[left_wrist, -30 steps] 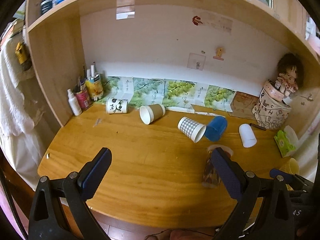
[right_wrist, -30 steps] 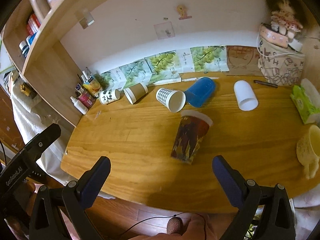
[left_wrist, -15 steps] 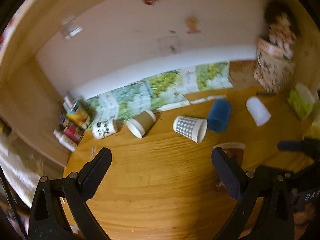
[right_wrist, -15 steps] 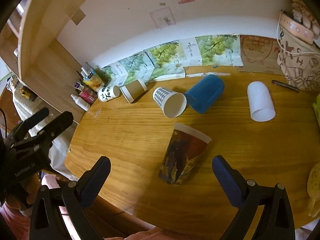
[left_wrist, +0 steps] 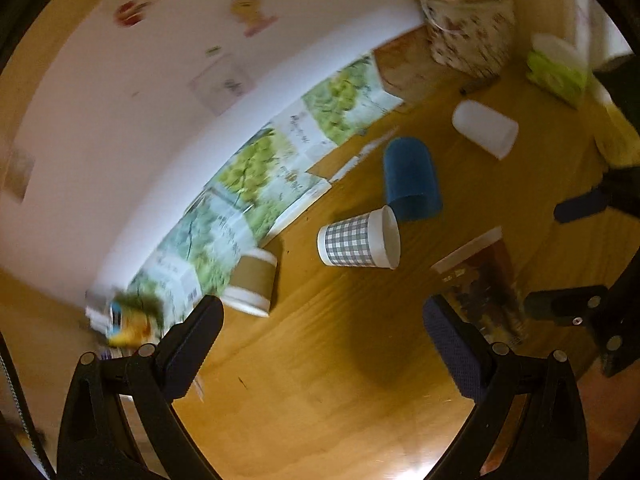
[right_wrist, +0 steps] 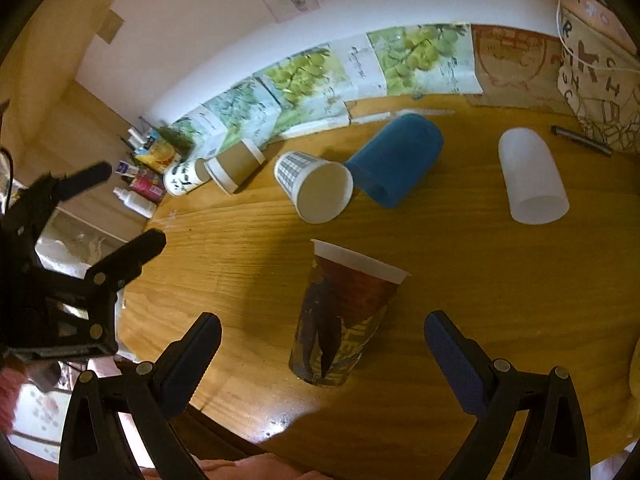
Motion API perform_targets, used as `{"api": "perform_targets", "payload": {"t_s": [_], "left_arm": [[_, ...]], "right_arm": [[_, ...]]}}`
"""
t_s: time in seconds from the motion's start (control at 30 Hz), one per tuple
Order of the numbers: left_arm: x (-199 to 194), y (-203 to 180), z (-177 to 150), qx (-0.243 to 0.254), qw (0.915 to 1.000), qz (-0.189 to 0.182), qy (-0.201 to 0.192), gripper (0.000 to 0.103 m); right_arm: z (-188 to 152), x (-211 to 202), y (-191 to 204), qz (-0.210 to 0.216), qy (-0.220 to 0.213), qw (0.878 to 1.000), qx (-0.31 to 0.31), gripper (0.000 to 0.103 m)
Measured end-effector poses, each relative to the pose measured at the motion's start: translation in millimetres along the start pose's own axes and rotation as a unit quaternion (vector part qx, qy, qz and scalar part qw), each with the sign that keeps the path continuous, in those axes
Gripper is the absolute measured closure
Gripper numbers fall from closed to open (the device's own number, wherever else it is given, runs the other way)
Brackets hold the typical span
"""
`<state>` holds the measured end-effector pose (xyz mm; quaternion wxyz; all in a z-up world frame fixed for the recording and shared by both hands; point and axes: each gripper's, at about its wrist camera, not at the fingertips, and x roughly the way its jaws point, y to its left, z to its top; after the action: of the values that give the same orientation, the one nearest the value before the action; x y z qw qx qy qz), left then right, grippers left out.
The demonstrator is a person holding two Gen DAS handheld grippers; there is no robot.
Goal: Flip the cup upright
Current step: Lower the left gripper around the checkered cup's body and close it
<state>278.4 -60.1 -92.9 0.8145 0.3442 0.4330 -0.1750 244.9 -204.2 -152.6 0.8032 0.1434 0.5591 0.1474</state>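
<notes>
Several cups lie on their sides on the wooden desk point(right_wrist: 480, 280): a checked paper cup point(right_wrist: 314, 184) point(left_wrist: 358, 240), a blue cup point(right_wrist: 394, 158) point(left_wrist: 410, 174), a translucent white cup point(right_wrist: 530, 174) point(left_wrist: 484, 128), a brown-sleeved cup point(right_wrist: 236, 164) point(left_wrist: 252, 284) and a small white printed cup point(right_wrist: 184, 176). A dark printed cup point(right_wrist: 344, 316) point(left_wrist: 480, 284) stands upright. My right gripper point(right_wrist: 322, 354) is open, just in front of the upright cup. My left gripper point(left_wrist: 322, 336) is open over bare desk, also showing in the right wrist view point(right_wrist: 116, 216).
Small bottles and tubes point(right_wrist: 140, 172) crowd the back left corner. Printed boxes point(right_wrist: 304, 80) line the back wall. A patterned bag point(right_wrist: 596, 84), a pen point(right_wrist: 580, 140) and a green pack point(left_wrist: 556, 72) sit at the right.
Both grippers have moved forward and lower toward the desk. The left view has rolled and swung right. The cups have not moved.
</notes>
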Motion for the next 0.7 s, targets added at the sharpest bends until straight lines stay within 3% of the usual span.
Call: {"api": "perform_targets", "payload": {"t_s": [0.13,0.27,0.47,0.7], "left_arm": [[16.5,5.2,5.5,0.058,0.9980,-0.021,-0.010,0.003],[31.0,3.3,10.5,0.134,0.9897,-0.041,-0.028,0.003],[55.3,-2.0,14.0,0.236,0.9672,-0.075,-0.058,0.003],[87.1,-1.2,16.0,0.312,0.9399,-0.111,-0.081,0.003]], "right_arm": [[0.0,9.1,4.8,-0.011,0.002,1.000,0.009,0.001],[0.2,14.6,14.0,-0.029,-0.009,1.000,0.006,0.001],[1.4,20.0,23.5,-0.042,-0.033,0.999,0.003,0.001],[0.1,26.9,34.9,-0.057,-0.056,0.997,-0.010,0.001]]}}
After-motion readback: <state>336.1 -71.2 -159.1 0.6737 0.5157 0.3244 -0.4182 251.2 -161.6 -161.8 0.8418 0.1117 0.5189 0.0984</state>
